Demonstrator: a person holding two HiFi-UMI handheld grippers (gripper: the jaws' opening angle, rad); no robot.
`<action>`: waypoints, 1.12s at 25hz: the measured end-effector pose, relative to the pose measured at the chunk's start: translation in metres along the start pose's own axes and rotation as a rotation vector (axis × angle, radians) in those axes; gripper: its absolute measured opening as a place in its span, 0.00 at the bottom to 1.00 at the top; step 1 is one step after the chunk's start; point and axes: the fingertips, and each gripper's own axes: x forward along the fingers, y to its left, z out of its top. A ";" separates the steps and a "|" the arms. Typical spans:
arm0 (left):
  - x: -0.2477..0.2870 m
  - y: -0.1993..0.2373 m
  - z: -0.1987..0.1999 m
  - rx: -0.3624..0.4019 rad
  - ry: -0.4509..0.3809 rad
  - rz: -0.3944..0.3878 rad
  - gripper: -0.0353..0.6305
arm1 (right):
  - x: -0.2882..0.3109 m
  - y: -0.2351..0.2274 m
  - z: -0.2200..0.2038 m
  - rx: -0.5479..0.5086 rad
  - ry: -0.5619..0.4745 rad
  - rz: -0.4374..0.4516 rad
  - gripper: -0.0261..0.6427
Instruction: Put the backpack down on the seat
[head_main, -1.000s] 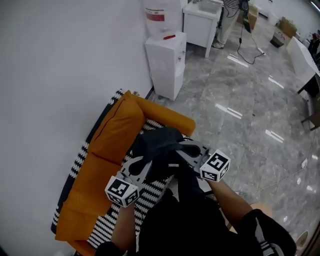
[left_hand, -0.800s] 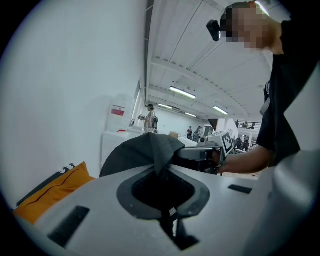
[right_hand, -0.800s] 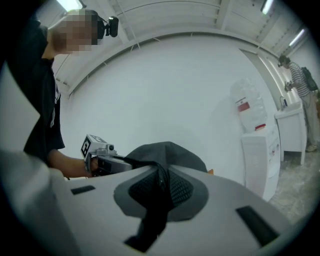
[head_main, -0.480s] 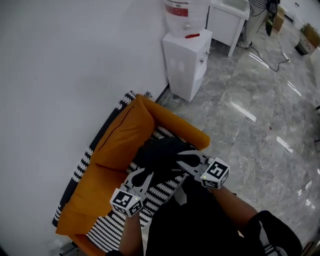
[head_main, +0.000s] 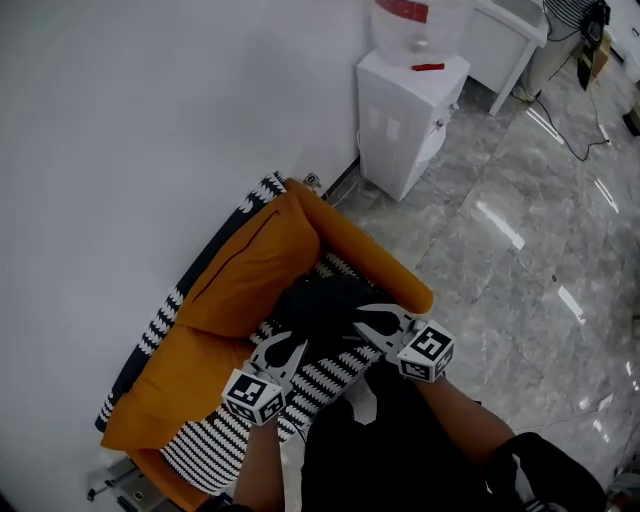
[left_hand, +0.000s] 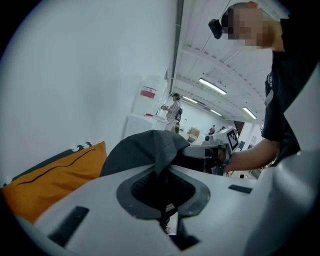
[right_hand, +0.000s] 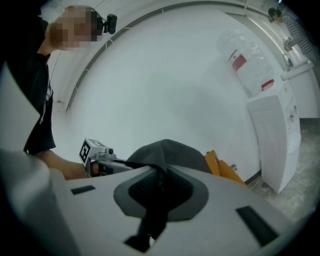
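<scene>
A black backpack (head_main: 322, 302) hangs between my two grippers over the orange sofa's striped seat (head_main: 325, 375). My left gripper (head_main: 287, 348) is shut on the backpack's dark fabric (left_hand: 150, 150), pinched between the jaws in the left gripper view. On the bag's other side my right gripper (head_main: 366, 322) is shut on the same fabric (right_hand: 167, 152). Each gripper view shows the other gripper across the bag. I cannot tell from above whether the bag's bottom touches the seat.
The sofa has an orange back cushion (head_main: 245, 265) and an orange armrest (head_main: 365, 258) against a white wall. A white water dispenser (head_main: 408, 105) stands beyond it on the grey marble floor (head_main: 520, 260). A person stands far off (left_hand: 173, 107).
The view has shifted so the sofa sits higher and more central. Both grippers with the backpack have come lower and closer over the seat.
</scene>
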 end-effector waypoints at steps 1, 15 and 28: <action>0.005 0.006 -0.002 -0.006 0.003 0.005 0.09 | 0.005 -0.006 -0.003 0.010 0.003 0.000 0.09; 0.053 0.078 -0.042 -0.091 0.064 0.082 0.09 | 0.060 -0.074 -0.048 0.105 0.114 -0.010 0.10; 0.092 0.130 -0.028 -0.050 0.089 0.115 0.09 | 0.100 -0.127 -0.042 0.087 0.146 -0.052 0.10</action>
